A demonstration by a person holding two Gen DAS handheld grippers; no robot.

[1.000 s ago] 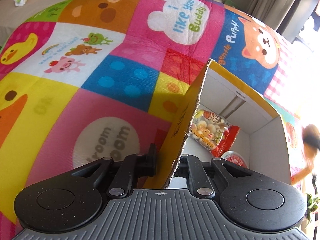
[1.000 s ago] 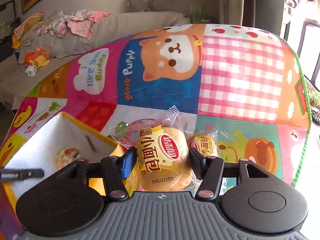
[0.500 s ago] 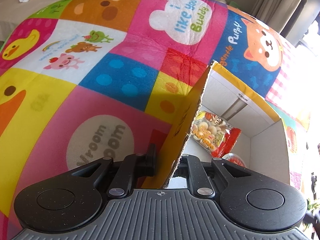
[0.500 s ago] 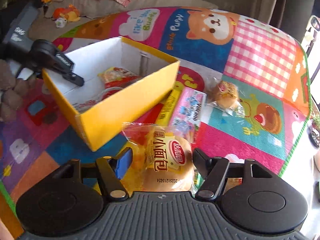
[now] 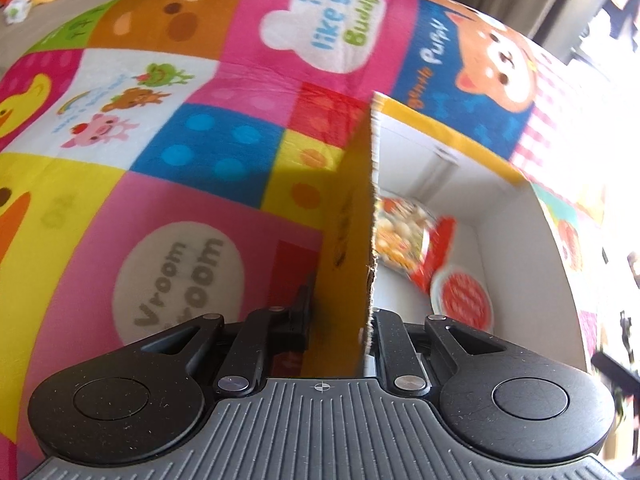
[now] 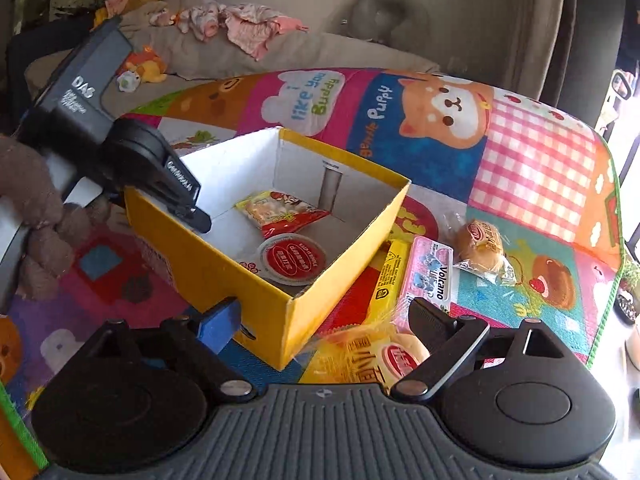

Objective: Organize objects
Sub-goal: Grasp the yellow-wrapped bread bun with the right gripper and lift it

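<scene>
A yellow cardboard box (image 6: pixel 224 276) with a white inside stands on the play mat. In it lie a red snack bag (image 6: pixel 284 212) and a round red-lidded cup (image 6: pixel 294 260). My left gripper (image 5: pixel 340 320) is shut on the box's side wall (image 5: pixel 352 220); it shows in the right wrist view (image 6: pixel 192 208) at the box's left rim. My right gripper (image 6: pixel 320 320) stands wide open beside the box's near corner. A wrapped bread bun (image 6: pixel 376 360) sits low between its fingers, by the right finger (image 6: pixel 432 320); I cannot tell whether it is held.
To the right of the box lie a yellow pack (image 6: pixel 390 276), a pink Volcano pack (image 6: pixel 430 276) and a second wrapped bun (image 6: pixel 480 244). A brown plush toy (image 6: pixel 36 216) sits at the left. A sofa (image 6: pixel 320 44) with clothes stands behind the mat.
My right gripper has opened wide and come closer to the box's near corner; the bun sits lower in its view. My left gripper has kept its grip on the box wall.
</scene>
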